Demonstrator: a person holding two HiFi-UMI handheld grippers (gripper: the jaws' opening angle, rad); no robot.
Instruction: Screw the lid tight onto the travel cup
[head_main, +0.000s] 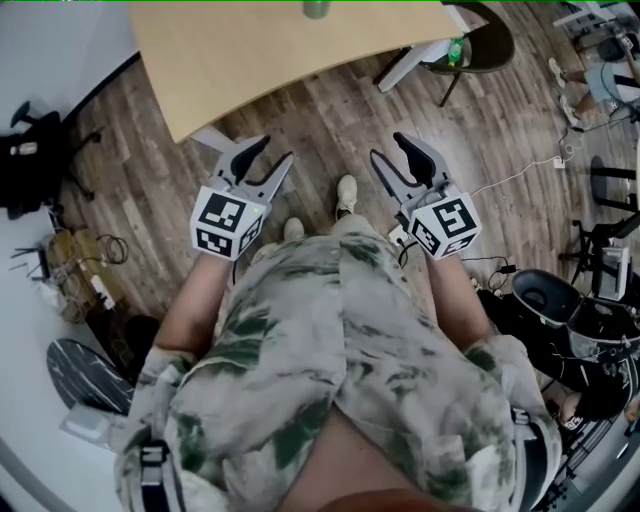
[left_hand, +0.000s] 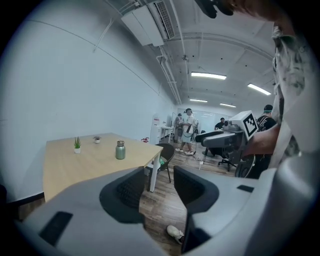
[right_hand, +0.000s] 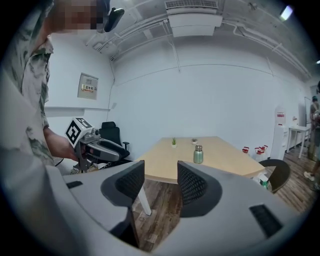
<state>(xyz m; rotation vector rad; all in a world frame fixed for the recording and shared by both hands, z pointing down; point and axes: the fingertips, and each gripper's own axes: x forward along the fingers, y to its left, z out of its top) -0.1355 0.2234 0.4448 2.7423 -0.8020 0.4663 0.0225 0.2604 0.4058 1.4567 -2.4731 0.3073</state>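
Work on the lid is judged not yet begun. In the head view, the left gripper (head_main: 275, 152) and right gripper (head_main: 388, 148) are held out over the wooden floor, short of the table (head_main: 250, 60). The travel cup (head_main: 314, 8) is seen only as a green sliver at the picture's top edge.

In the left gripper view, the jaws are parted with nothing between them. The travel cup (left_hand: 120, 150) stands upright on the table, well apart, with a silver lid (left_hand: 120, 143) seated on top. Its tightness and contents cannot be told. A small pot (left_hand: 77, 149) holds a green plant; what a second pot (left_hand: 97, 140) holds cannot be made out.

In the right gripper view, the jaws are likewise spread and empty, with the travel cup (right_hand: 198, 154) far ahead. Approach, grasp and twisting are all left.
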